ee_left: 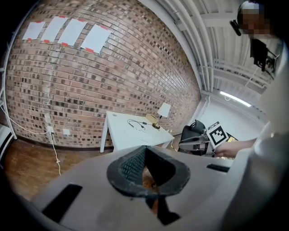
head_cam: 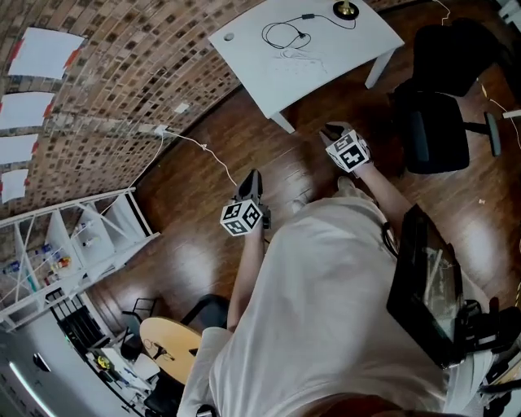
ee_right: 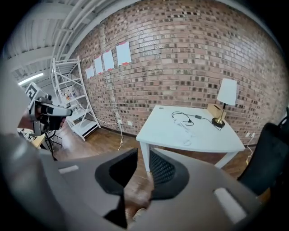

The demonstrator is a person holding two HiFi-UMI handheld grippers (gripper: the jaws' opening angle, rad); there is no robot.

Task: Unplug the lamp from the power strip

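The lamp [ee_right: 226,92] stands at the far right corner of a white table [head_cam: 326,81]; only its brass base [head_cam: 345,10] shows in the head view. Its black cord [head_cam: 281,34] loops across the tabletop toward a white power strip [head_cam: 303,55]. Both grippers hang in the air over the wooden floor, well short of the table. My left gripper [head_cam: 254,177] has its tips together with nothing held [ee_left: 145,150]. My right gripper [head_cam: 332,129] is nearer the table, its jaws a little apart with only floor between them [ee_right: 143,155].
A black office chair [head_cam: 440,122] stands right of the table. A white shelf unit [head_cam: 73,236] lines the brick wall at left. A white cable [head_cam: 203,151] trails from the wall across the floor. A round yellow stool [head_cam: 167,346] sits behind me.
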